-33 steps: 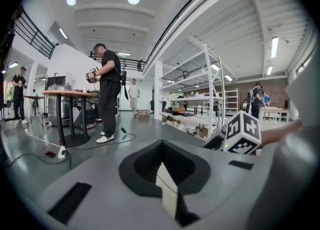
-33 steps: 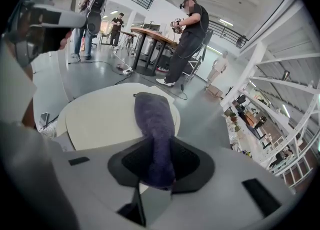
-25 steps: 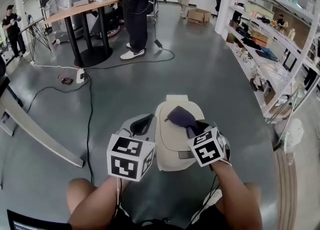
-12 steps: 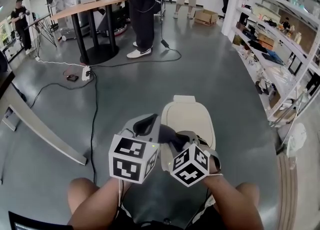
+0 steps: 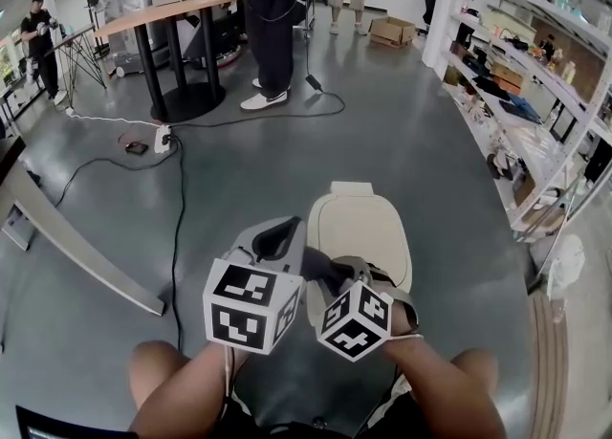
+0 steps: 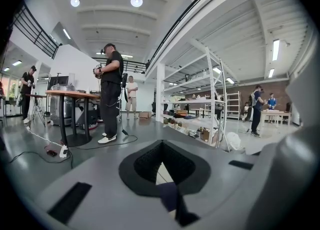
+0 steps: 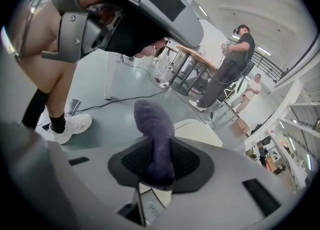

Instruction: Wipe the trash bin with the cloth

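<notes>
A cream trash bin (image 5: 363,227) stands on the grey floor just ahead of me, its lid seen from above. My right gripper (image 5: 335,270) is shut on a dark purple cloth (image 5: 318,262) at the lid's near left edge. In the right gripper view the cloth (image 7: 154,124) sticks up out of that gripper (image 7: 160,166), with the bin (image 7: 197,129) behind it. My left gripper (image 5: 277,236) hovers just left of the bin, shut with nothing in it. Through the left gripper (image 6: 162,166) I see a sliver of the bin (image 6: 161,174).
Black cables (image 5: 177,198) trail over the floor at left. A round-based table (image 5: 182,93) and a standing person (image 5: 268,35) are farther back. Metal shelving (image 5: 535,121) lines the right side. A pale beam (image 5: 76,255) lies at left.
My right gripper has drawn the cloth from the lid's top back toward its near left edge, close beside the left gripper. The left gripper has barely moved.
</notes>
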The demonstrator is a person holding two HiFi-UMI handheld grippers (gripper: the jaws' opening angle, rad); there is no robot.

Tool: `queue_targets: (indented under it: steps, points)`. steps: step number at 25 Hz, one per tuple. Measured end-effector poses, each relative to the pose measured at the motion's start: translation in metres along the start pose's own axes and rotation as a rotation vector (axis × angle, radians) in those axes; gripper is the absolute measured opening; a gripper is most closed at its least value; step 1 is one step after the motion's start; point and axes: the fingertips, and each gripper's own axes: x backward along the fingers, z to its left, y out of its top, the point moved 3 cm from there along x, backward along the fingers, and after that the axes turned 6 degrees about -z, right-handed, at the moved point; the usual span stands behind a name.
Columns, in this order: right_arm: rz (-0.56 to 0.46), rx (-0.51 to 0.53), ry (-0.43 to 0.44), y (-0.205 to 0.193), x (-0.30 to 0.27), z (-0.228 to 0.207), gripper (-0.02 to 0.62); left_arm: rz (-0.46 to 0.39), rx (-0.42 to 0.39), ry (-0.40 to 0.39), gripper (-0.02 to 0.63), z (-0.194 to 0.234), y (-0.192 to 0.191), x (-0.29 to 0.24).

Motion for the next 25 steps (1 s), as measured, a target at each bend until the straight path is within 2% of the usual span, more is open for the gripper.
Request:
queue_targets:
  steps: [7,20,25]
  points:
    - [-0.004,-0.005,-0.020,-0.011,0.006,-0.006,0.102,0.010,-0.013,0.003,-0.002,0.000,-0.005,0.000]
    - [0.046,-0.080,-0.086,-0.053,0.031,-0.028,0.101,0.002,-0.008,0.013,-0.003,-0.005,0.003,0.000]
    - [0.074,-0.114,-0.118,-0.065,0.037,-0.035,0.103,-0.002,0.048,0.042,-0.003,-0.007,0.003,0.013]
